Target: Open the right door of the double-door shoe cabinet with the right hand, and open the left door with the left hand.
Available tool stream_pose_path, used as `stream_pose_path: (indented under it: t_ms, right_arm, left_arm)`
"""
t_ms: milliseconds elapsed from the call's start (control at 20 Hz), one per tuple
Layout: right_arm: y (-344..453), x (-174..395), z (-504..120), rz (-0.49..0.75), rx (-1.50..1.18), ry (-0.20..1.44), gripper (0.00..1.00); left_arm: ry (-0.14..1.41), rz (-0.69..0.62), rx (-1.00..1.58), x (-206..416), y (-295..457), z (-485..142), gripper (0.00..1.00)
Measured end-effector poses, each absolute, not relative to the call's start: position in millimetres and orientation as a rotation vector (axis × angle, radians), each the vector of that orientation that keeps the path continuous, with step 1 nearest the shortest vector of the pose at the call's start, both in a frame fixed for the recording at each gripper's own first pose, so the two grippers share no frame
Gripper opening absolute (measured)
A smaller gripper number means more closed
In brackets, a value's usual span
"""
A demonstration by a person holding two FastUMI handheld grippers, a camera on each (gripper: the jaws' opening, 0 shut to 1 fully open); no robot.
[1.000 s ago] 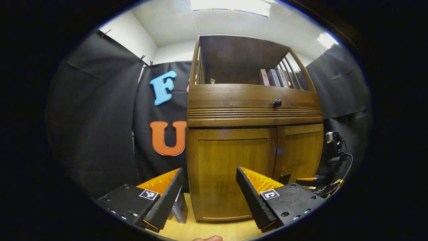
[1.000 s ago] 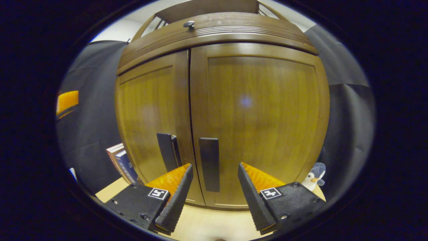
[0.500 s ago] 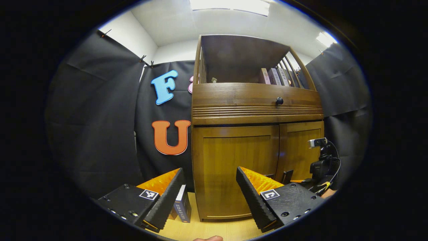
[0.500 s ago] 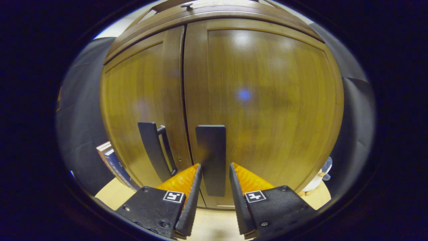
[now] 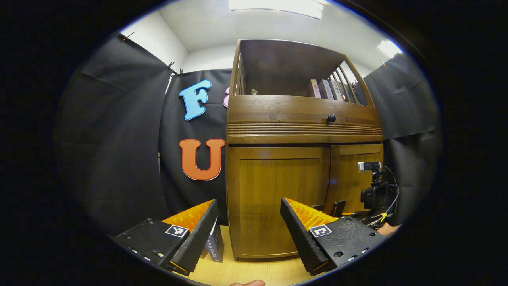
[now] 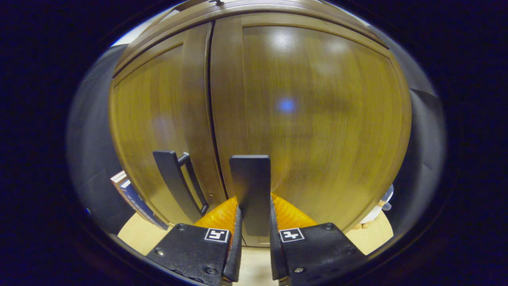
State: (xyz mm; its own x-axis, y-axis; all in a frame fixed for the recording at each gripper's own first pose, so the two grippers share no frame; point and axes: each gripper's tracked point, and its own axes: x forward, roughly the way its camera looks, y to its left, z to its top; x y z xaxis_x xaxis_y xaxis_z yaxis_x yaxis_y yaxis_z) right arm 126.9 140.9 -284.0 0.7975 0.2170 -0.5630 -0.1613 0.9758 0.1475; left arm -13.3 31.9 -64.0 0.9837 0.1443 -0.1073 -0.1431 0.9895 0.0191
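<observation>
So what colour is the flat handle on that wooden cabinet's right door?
Black: the flat bar handle on the brown right door, clearest in the right gripper view.

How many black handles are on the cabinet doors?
2: the left door's handle stands free, and the right door's handle sits between the right hand-held gripper fingers.

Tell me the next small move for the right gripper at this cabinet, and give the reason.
Probably pull straight back so the right door swings out. The right gripper has its jaws closed on both sides of the right door handle, and both doors look shut, the seam between them thin. The left gripper hangs open, back from the left door, so its turn likely follows.
</observation>
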Motion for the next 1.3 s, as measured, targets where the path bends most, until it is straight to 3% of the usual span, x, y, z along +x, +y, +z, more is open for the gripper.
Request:
stream_pose_path:
  t_ms: [350,1300]
  right_arm:
    - [138.6,121.5,-280.5,0.223,0.097,0.591,0.25]
    - [129.9,87.1,-274.7,0.306,0.082,0.535,0.25]
  left_arm:
    - [0.125,0.115,0.021,-16.7,21.1,-65.9,0.95]
    - [0.205,0.025,-0.021,-14.5,-23.1,-85.0,0.95]
